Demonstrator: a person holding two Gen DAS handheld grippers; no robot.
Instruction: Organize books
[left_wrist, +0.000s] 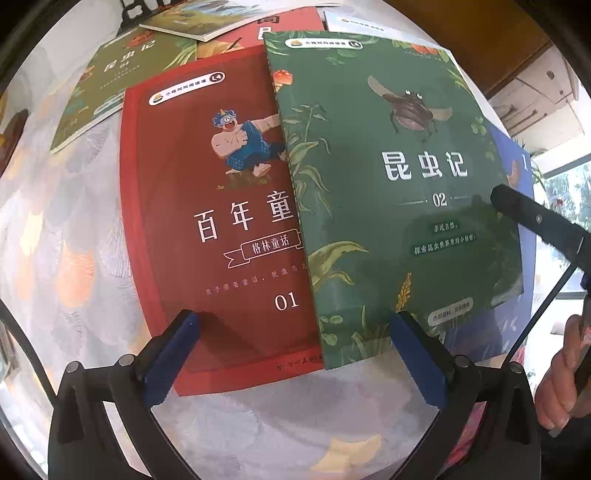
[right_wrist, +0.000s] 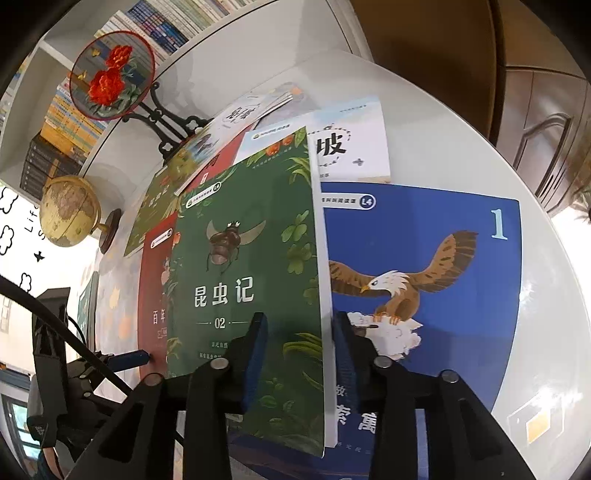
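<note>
Books lie spread over a round table (right_wrist: 461, 122) covered with a pale floral cloth. Nearest sits a green paperback with a beetle on its cover, numbered 02 (left_wrist: 399, 177); it overlaps the right part of a red paperback numbered 01 (left_wrist: 207, 221) and rests partly on a blue paperback with an eagle, numbered 1 (right_wrist: 436, 280). Its right edge looks raised in the right wrist view, probably because it sits on the uneven pile beneath.

Left tongs (left_wrist: 291, 350) point down over the near edges of the red and green books, spread fully apart and grasping nothing. My reading is that they stand ready to steady or square the two covers.

Right tongs (right_wrist: 299, 350) straddle the right edge of the green book, one pad over the cover and one beyond the edge above the blue book. A gap shows on both sides, so the pads appear released, not pinching.

Further books lie at the far side: an olive-green paperback (left_wrist: 110, 81) at far left and a white paperback with large black characters (right_wrist: 347, 147) at far right. Sorting appears at an early stage, since the pile is loose and skewed.

Green cover is glossy, thin and flexible-looking.
</note>
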